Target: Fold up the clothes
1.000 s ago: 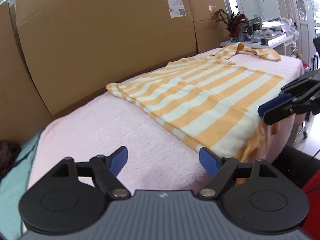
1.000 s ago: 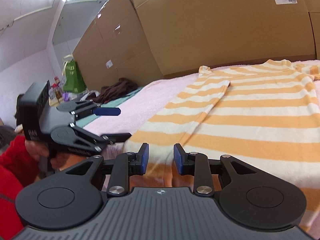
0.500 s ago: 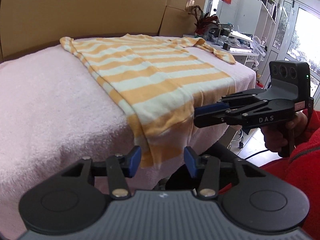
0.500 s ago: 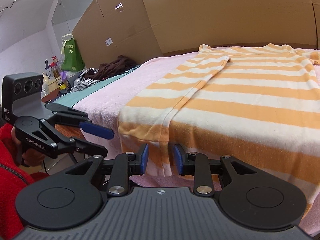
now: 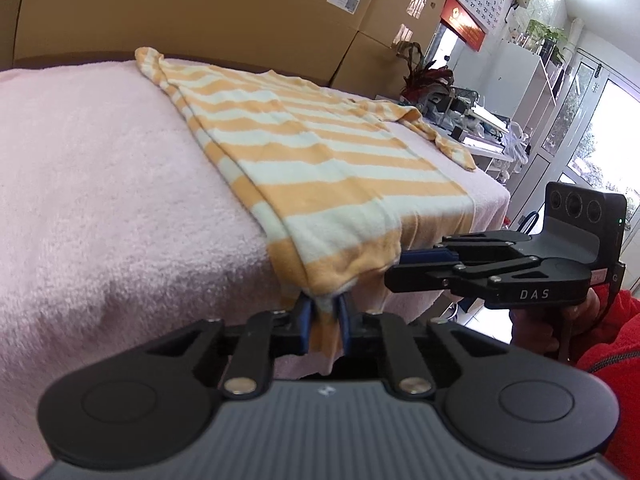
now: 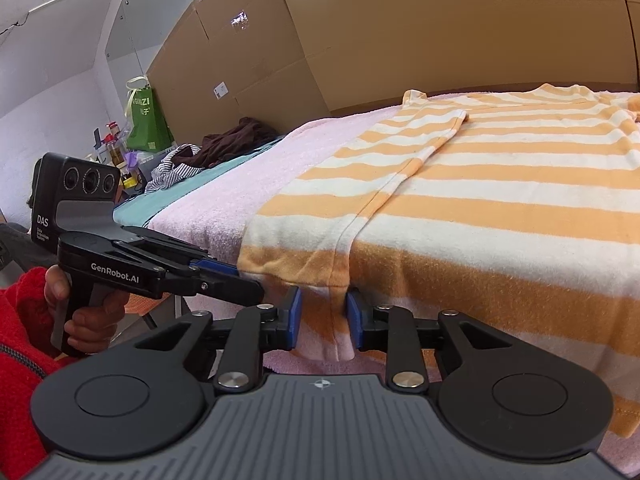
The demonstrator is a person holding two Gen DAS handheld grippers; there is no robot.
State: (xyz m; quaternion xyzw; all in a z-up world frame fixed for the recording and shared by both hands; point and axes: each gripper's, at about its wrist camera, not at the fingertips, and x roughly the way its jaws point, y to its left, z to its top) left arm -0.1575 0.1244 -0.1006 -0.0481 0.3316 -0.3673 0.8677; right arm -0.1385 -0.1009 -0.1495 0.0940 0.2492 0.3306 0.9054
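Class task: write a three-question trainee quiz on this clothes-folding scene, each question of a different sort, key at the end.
1. True or false: the orange-and-white striped knit shirt lies entirely on the pink terry cover, nothing hanging over its edge.
2. Which hem part sits between the left gripper jaws? A) corner B) collar C) sleeve cuff
3. Fill in: behind the table stand large brown ____ boxes.

Key: 1 false, the hem hangs over the front edge; 2 A; 3 cardboard.

Left tongs (image 5: pixel 323 312) dropped to shirt (image 5: pixel 320 184) hem corner, closing on it.
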